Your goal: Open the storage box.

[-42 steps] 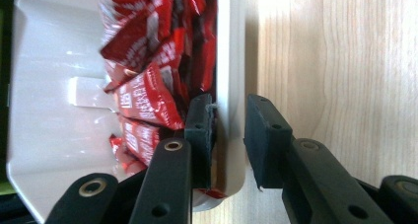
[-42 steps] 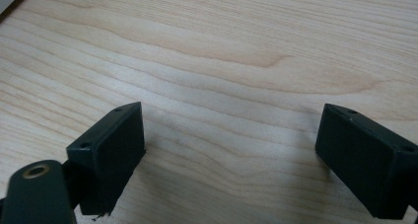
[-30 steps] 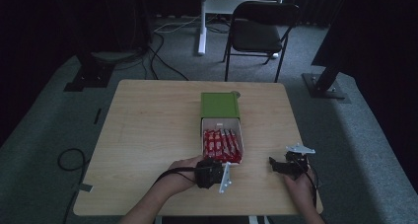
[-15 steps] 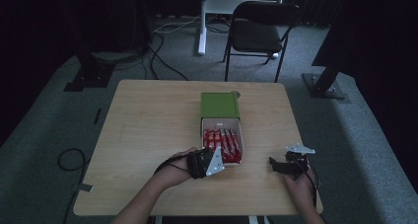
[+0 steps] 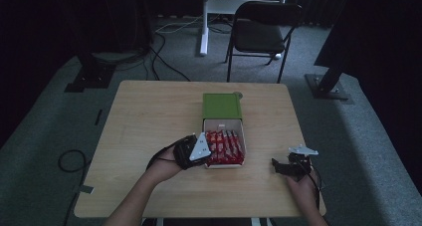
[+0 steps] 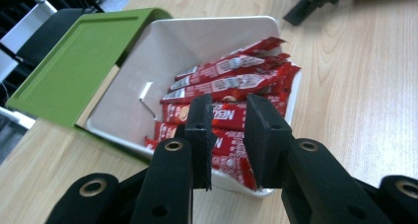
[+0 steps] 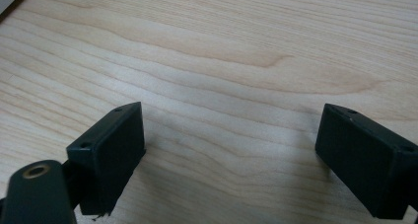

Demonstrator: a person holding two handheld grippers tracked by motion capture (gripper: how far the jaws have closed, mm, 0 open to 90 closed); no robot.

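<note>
We're looking down on a light wooden bench [image 5: 149, 116] with a black folding chair [image 5: 261, 27] beyond its far edge. Near the middle of the bench sits a white box [image 5: 223, 125], its green sliding lid [image 5: 222, 105] pushed toward the far edge so the near half lies open. Inside, we see red Nescafé sachets [image 5: 226, 147] packed side by side, their ends toward the near edge; a small metal hex key [image 6: 148, 99] lies on the bare white floor of the box [image 6: 207, 36] beside the sachets [image 6: 231, 83].

Our left gripper [image 5: 198, 149] sits at the box's near-left corner; in the left gripper view its jaws stand a narrow gap apart just over the sachets, clamped on nothing [image 6: 227, 132]. Our right gripper [image 5: 284, 166] rests near the near-right corner of the bench, well apart from the box, jaws spread wide over bare wood [image 7: 229, 152].
</note>
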